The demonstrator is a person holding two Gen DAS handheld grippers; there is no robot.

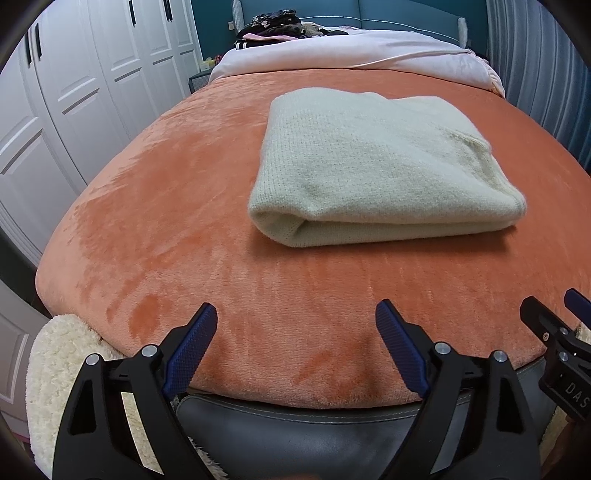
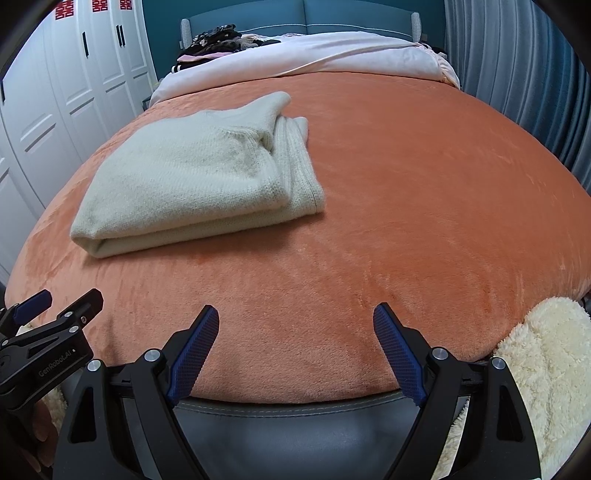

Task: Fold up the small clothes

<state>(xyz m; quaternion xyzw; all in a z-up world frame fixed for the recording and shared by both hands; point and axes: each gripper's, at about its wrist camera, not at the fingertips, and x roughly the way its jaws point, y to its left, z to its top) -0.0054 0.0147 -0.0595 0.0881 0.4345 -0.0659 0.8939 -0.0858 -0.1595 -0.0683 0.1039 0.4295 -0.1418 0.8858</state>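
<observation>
A cream knitted sweater (image 1: 369, 166) lies folded into a thick rectangle on the orange blanket (image 1: 166, 221), its fold edge facing me. It also shows in the right wrist view (image 2: 192, 173), with a ribbed hem at its right side. My left gripper (image 1: 295, 317) is open and empty, hovering at the near edge of the bed, well short of the sweater. My right gripper (image 2: 295, 319) is open and empty too, beside the left one, to the right of the sweater. Each gripper shows at the edge of the other's view, the right gripper (image 1: 554, 314) and the left gripper (image 2: 59, 299).
A pink duvet (image 1: 351, 51) and a pile of dark clothes (image 1: 273, 26) lie at the head of the bed. White wardrobe doors (image 1: 74, 92) stand on the left, grey curtains (image 2: 517, 74) on the right. A fluffy cream throw (image 2: 535, 350) and a grey leather footboard (image 1: 295, 432) are near me.
</observation>
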